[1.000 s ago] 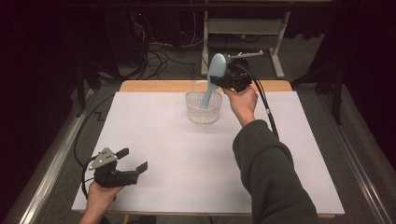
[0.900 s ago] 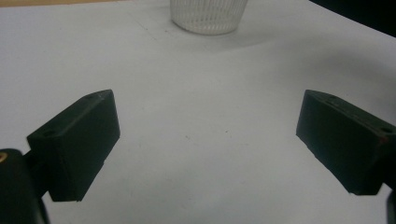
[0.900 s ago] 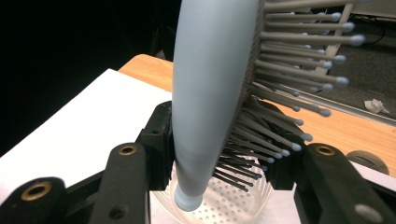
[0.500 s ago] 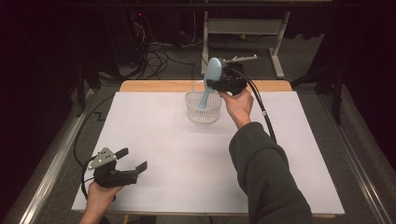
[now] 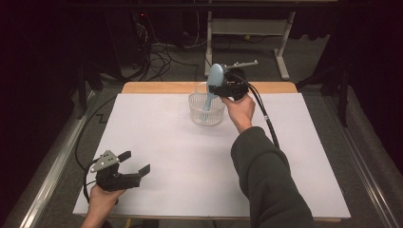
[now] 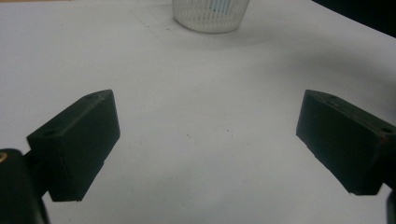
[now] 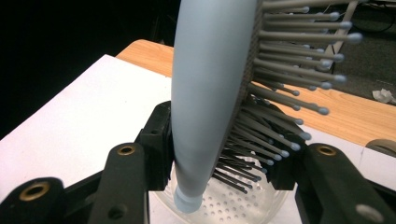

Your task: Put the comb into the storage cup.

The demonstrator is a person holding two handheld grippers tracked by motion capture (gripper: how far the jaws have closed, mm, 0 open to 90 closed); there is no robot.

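Hairbrush clamped in the right hand-held gripper (image 5: pixel 222 89)

The light-blue hairbrush (image 5: pixel 212 85) stood between its closed jaws, handle pointing down into the clear basket (image 5: pixel 206 110) directly beneath; the left hand-held gripper (image 5: pixel 135 163) rested open on the surface (image 5: pixel 180 156).

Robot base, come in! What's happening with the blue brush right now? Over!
Right tool shut on blue hairbrush, handle down in clear basket. Left tool open, empty, near table edge. Nothing blocking.
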